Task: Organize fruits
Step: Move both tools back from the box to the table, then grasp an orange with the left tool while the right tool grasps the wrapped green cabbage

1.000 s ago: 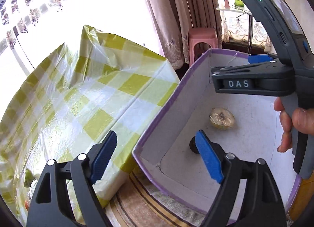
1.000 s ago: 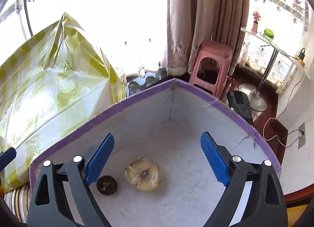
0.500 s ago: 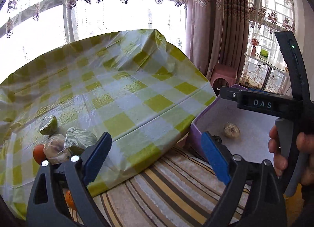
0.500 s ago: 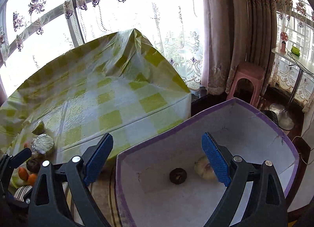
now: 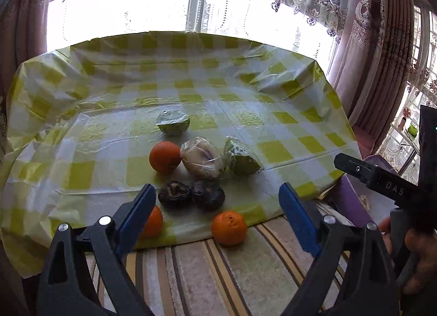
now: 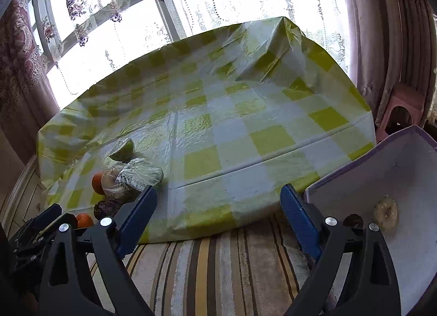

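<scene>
Left tongs (image 5: 216,190) are released, the jaws having just eased inward a touch, with nothing gripped between them. They hang over the near edge of the checked cloth (image 5: 273,113). Just past the tips sit two dark fruits (image 5: 174,195), side by side and touching. Nearer, one orange (image 5: 229,228) sits on the cloth's near edge beside the striped rug (image 5: 218,283), and a second orange (image 5: 153,221) is half hidden behind the left blue pad. Farther out, a third orange (image 5: 165,157) leans on a pale wrapped fruit (image 5: 200,158), with a wrapped green piece (image 5: 241,160) to its right and another green piece (image 5: 173,123) farther back.

Right tongs (image 6: 218,190) are released too and empty, over bare cloth and rug. To their right stands the purple-rimmed box (image 6: 409,168), holding a pale wrapped fruit (image 6: 386,213). A dark fruit (image 6: 352,220) next to it is partly blocked by the right finger. A pink stool (image 6: 401,108) stands far right by the curtains.
</scene>
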